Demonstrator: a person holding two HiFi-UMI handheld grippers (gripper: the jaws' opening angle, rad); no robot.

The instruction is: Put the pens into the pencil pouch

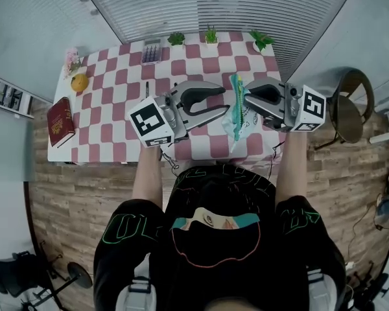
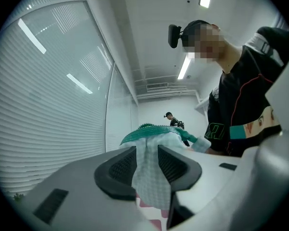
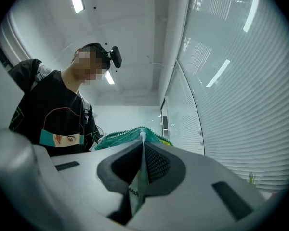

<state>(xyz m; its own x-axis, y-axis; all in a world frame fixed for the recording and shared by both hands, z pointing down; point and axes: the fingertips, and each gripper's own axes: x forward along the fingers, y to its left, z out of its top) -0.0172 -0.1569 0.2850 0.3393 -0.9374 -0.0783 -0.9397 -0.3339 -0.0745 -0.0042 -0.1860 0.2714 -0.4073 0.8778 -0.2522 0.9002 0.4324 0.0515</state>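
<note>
Right gripper [image 1: 246, 97] clamps the white mesh pencil pouch with green zip edge [image 1: 236, 112] at centre frame. Left gripper [image 1: 225, 100] stands wide, cloth loose between its pads. The pouch interior is hidden.

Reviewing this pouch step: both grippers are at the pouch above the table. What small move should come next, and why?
Probably draw the left gripper back off the pouch: its jaws stand apart around the cloth, while the right gripper alone pinches it.
</note>
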